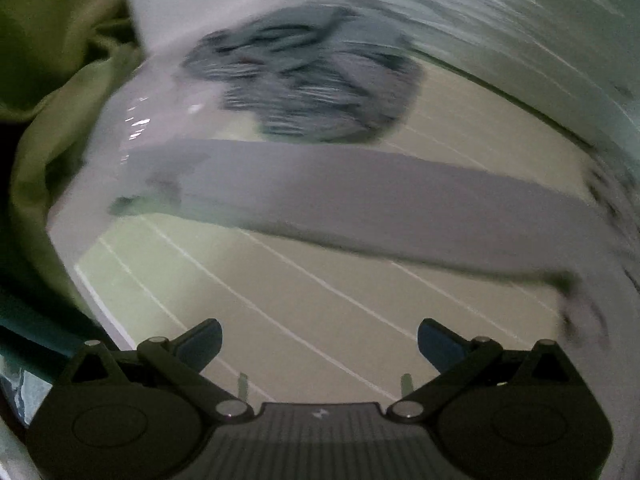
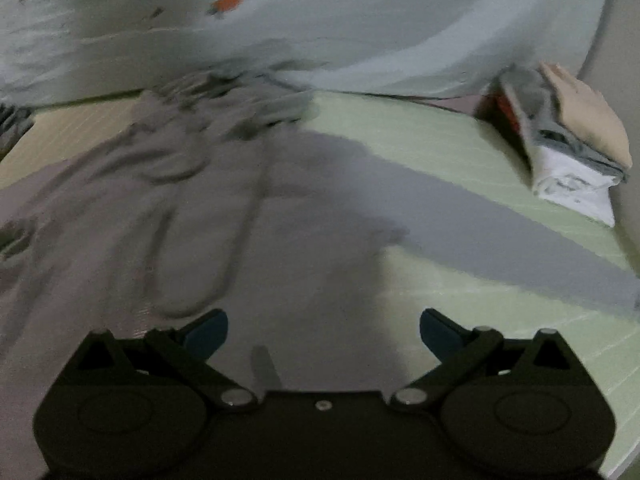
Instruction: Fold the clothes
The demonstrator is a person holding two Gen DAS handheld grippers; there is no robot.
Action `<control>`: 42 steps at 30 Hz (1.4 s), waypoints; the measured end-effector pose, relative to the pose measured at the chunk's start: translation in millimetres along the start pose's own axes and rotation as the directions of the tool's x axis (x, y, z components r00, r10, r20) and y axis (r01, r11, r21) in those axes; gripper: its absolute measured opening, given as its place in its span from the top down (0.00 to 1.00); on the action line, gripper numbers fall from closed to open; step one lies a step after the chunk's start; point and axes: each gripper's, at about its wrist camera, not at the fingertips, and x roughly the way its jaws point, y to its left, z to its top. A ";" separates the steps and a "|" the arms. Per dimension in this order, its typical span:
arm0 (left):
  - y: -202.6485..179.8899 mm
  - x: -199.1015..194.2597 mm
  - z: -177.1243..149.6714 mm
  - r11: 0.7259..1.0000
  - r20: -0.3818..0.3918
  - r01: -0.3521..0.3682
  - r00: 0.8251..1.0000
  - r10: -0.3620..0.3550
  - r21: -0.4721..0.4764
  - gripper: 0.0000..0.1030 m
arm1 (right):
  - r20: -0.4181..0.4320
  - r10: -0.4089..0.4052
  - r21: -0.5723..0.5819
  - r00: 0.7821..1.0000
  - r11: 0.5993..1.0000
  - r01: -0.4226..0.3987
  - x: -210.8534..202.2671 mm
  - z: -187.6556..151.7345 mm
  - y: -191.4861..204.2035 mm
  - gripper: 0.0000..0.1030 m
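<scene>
Left wrist view, from 9 o'clock across to 3 o'clock. Olive-green fabric (image 1: pixel 60 92) bunched along the 9 to 11 o'clock border, edge folded and shadowed. Pale glossy surface (image 1: pixel 120 136) just inside it, curving down toward 7 o'clock. Dark grey crumpled garment (image 1: pixel 308 80) heaped at 12 o'clock, outline smeared by motion blur, resting at the far edge of the lined mat (image 1: pixel 280 300). Grey long sleeve (image 1: pixel 360 204) stretched flat across the centre from 9 to 3 o'clock, cuff end toward 4 o'clock. Pale printed bedsheet (image 1: pixel 520 40) banked from 1 to 3 o'clock. Left gripper (image 1: pixel 319 338) at 6 o'clock spread wide, nothing between the blue fingertips (image 1: pixel 206 340), only bare mat beyond them up to the sleeve's near edge.

Right wrist view, same order. Grey garment (image 2: pixel 180 208) spread with wrinkles from 9 o'clock to centre, collar end bunched toward 11 o'clock against the pale printed bedsheet (image 2: pixel 320 20), one sleeve running out straight to 4 o'clock. Lined mat (image 2: pixel 460 152) showing bare and pale green on both sides of that sleeve. Stack of folded clothes (image 2: pixel 568 148) at 2 o'clock near the mat's far right edge, well apart from the garment. Right gripper (image 2: pixel 324 330) at 6 o'clock likewise spread wide and unloaded, hovering over the garment's near hem; contact with the cloth not discernible.
</scene>
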 end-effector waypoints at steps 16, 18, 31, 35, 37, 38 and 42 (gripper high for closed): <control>124.3 80.0 80.3 0.998 0.006 -0.066 0.998 0.066 -0.024 0.02 | -0.162 -0.153 0.064 0.975 0.984 0.166 -21.2 -29.2 78.9 0.00; 127.0 83.9 81.9 0.998 0.017 -0.060 0.998 0.061 -0.021 0.06 | -0.176 -0.168 0.052 0.970 0.982 0.180 -23.0 -30.6 85.1 0.00; 131.7 86.3 88.8 1.000 0.047 0.000 0.999 -0.001 0.014 0.83 | -0.208 -0.206 0.035 0.956 0.975 0.218 -21.4 -26.9 101.8 0.00; 114.2 68.5 96.6 0.997 0.096 0.003 0.995 -0.011 0.083 0.85 | -0.210 -0.201 0.043 0.957 0.976 0.214 -20.1 -25.1 101.2 0.00; 103.6 59.5 102.8 0.993 0.133 0.011 0.991 -0.027 0.116 0.85 | -0.209 -0.190 0.055 0.959 0.977 0.206 -19.6 -24.6 99.7 0.00; 98.0 55.2 106.9 0.992 0.146 0.030 0.988 -0.048 0.126 0.86 | -0.207 -0.184 0.059 0.961 0.978 0.200 -19.7 -24.7 98.9 0.00; 65.1 34.7 120.5 0.977 0.194 0.108 0.970 -0.143 0.184 0.87 | -0.190 -0.162 0.076 0.968 0.981 0.179 -22.8 -25.0 93.7 0.00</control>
